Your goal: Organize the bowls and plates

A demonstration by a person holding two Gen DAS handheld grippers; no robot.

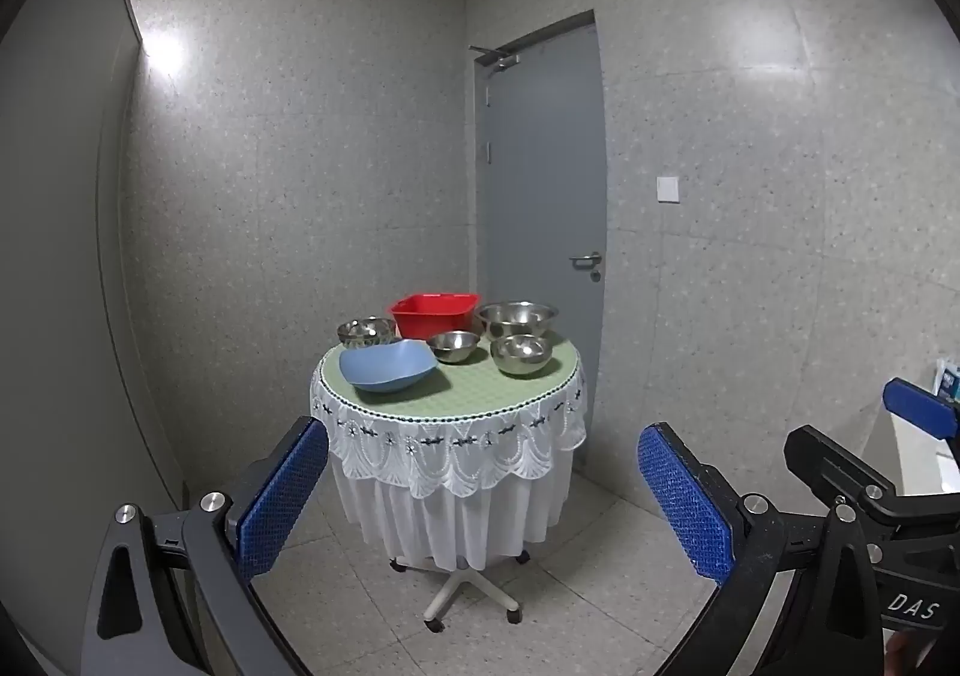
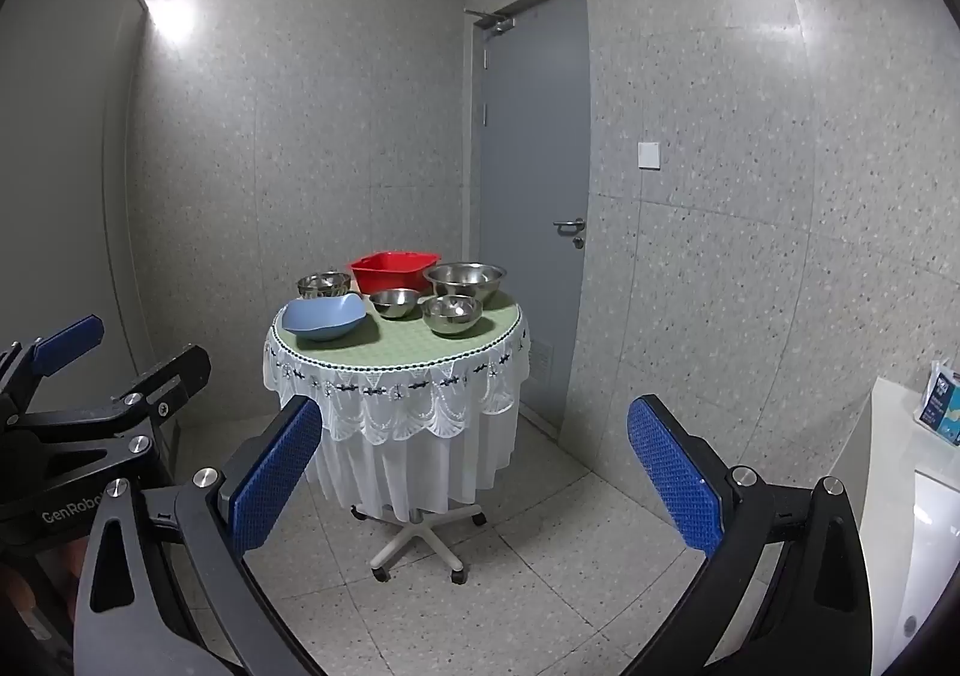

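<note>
Nearest the cameras, the left tool [image 1: 483,502] and the right tool [image 2: 474,472] both hang in the air well short of the work, each with its blue-padded fingers [image 1: 282,502] spread wide and nothing between them. Past them, across a stretch of speckled tile floor [image 2: 540,586], stands the small round desk with a green top and white lace skirt [image 1: 480,394] on a wheeled pedestal, and all the task's things sit on it. At its near left edge is the pale blue wavy-rimmed plastic bowl [image 1: 387,367], probably light and a little flexible, best taken by pinching its raised rim. Behind and to the right come the small stainless steel bowl at the centre [image 1: 454,345] and the medium stainless steel bowl at the right front [image 1: 521,353], with a patterned steel bowl at the left rear [image 1: 366,331] just behind the blue one. Steel of this kind should be stiff, light and slick (the padded fingers ought to help), so one finger inside and one outside the lip looks like the surest hold. Farthest back are the red rectangular plastic tub [image 1: 435,313] and the large stainless steel mixing bowl [image 1: 517,318], the likely bases for nesting. No plates are visible. The desk may roll if pushed.
</note>
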